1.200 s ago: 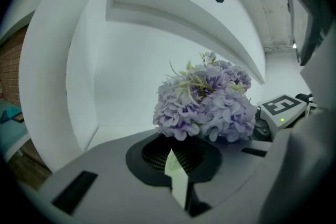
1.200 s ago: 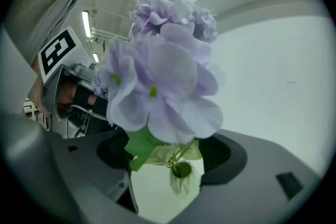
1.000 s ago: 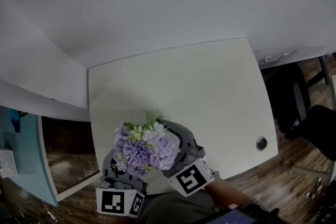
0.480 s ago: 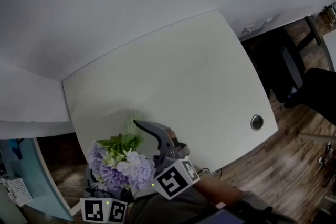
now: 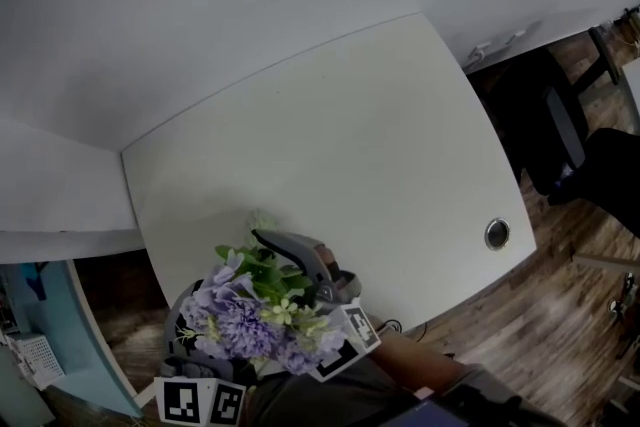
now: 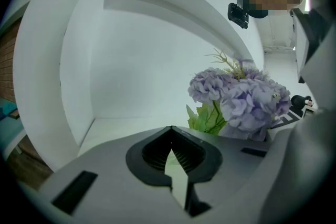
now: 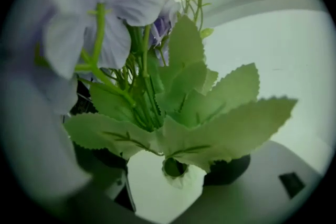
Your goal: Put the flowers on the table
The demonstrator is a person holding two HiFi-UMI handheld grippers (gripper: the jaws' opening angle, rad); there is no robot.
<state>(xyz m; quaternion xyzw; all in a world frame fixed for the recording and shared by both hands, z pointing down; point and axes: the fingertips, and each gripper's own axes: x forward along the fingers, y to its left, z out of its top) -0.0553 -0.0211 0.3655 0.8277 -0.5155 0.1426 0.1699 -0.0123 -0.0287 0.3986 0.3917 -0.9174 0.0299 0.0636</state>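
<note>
A bunch of purple flowers (image 5: 258, 323) with green leaves hangs over the near left corner of the white table (image 5: 350, 135). My right gripper (image 5: 283, 250) is shut on the stem, just above the tabletop. In the right gripper view the stem sits between the jaws of this gripper (image 7: 169, 166), and leaves and flowers (image 7: 173, 97) fill the picture. My left gripper (image 5: 187, 315) is partly hidden under the blooms at the table's near left edge. In its own view that gripper (image 6: 171, 132) has its jaw tips together with nothing in them, and the flowers (image 6: 241, 97) stand to its right.
A round cable hole (image 5: 496, 234) lies near the table's right front edge. A dark chair (image 5: 560, 130) stands on the wood floor to the right. White walls border the table's far and left sides. A light blue cabinet (image 5: 55, 335) is at the lower left.
The flowers have swung up and to the right, and the blooms now cover part of the right gripper's marker cube. The left gripper has hardly moved.
</note>
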